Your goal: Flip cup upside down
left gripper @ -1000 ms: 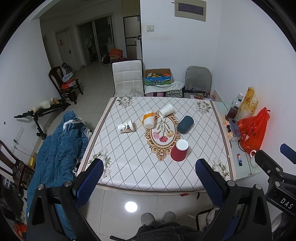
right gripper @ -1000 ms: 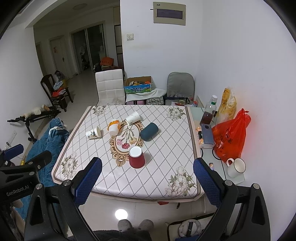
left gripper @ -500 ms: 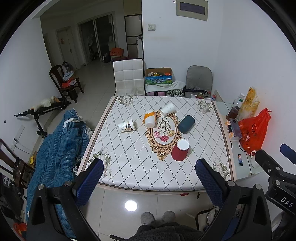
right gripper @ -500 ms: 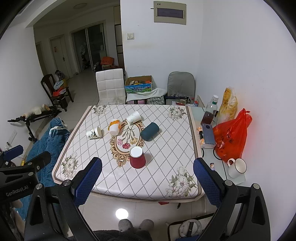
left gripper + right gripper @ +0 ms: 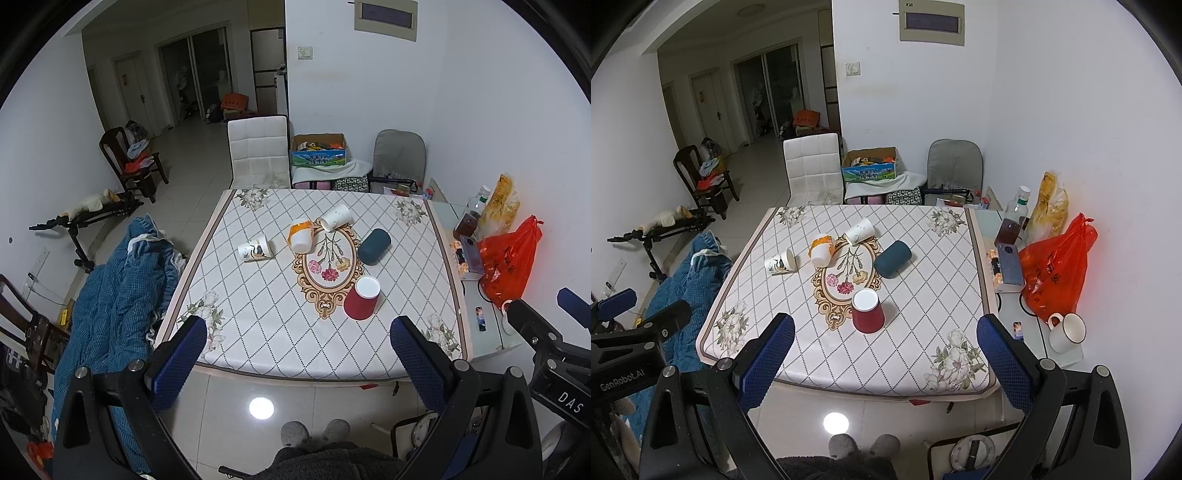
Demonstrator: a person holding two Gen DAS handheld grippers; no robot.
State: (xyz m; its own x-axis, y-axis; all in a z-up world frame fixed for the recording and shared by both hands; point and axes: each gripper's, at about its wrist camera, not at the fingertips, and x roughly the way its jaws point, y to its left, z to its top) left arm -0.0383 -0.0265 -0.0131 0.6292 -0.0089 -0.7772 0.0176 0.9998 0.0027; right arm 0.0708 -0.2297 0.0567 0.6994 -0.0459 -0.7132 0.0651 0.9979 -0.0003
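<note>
The surface carried five cups, the red cup already inverted; both my jaws stood apart, empty, well short of it.

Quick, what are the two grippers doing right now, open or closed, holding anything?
Left gripper: open, holding nothing, above the floor short of the table.
Right gripper: open, holding nothing, also short of the table.

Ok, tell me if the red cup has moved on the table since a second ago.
No. The red cup sits upside down at the same spot by the lower right edge of the oval medallion.
</note>
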